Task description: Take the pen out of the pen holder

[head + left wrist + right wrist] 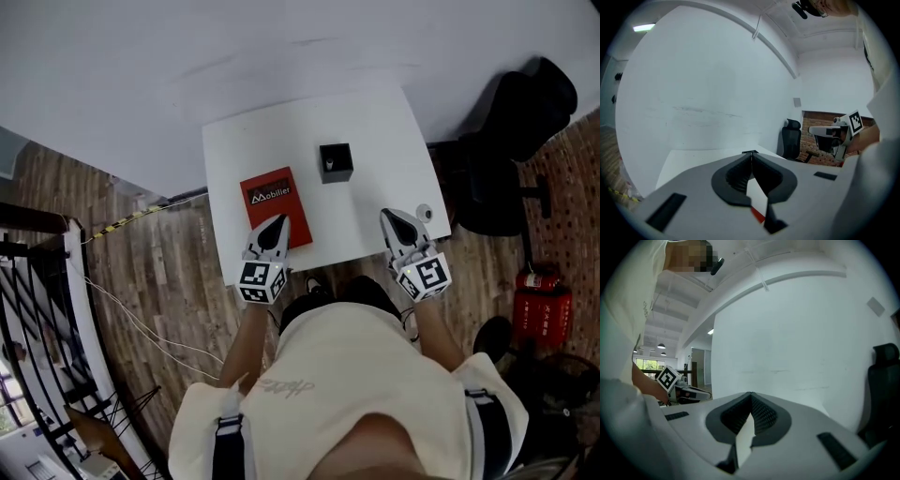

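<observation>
A small black cube-shaped pen holder (336, 162) stands on the white table (375, 122), right of a red book (274, 204). Something pale shows in its open top; I cannot make out the pen clearly. My left gripper (277, 221) hovers over the near end of the red book, jaws shut and empty. My right gripper (388, 216) is over the table's near right part, jaws also shut with nothing in them. Both are short of the holder. In the left gripper view the left gripper (751, 154) has its jaws meeting, with the holder's top (750, 152) just behind the tips. In the right gripper view the right gripper's (751, 393) jaws are together too.
A small round object (424, 213) lies near the table's right front corner. A black office chair (511, 141) stands right of the table, a red fire extinguisher (539, 300) below it. A dark railing (37, 281) and cables run along the left. A white wall lies behind the table.
</observation>
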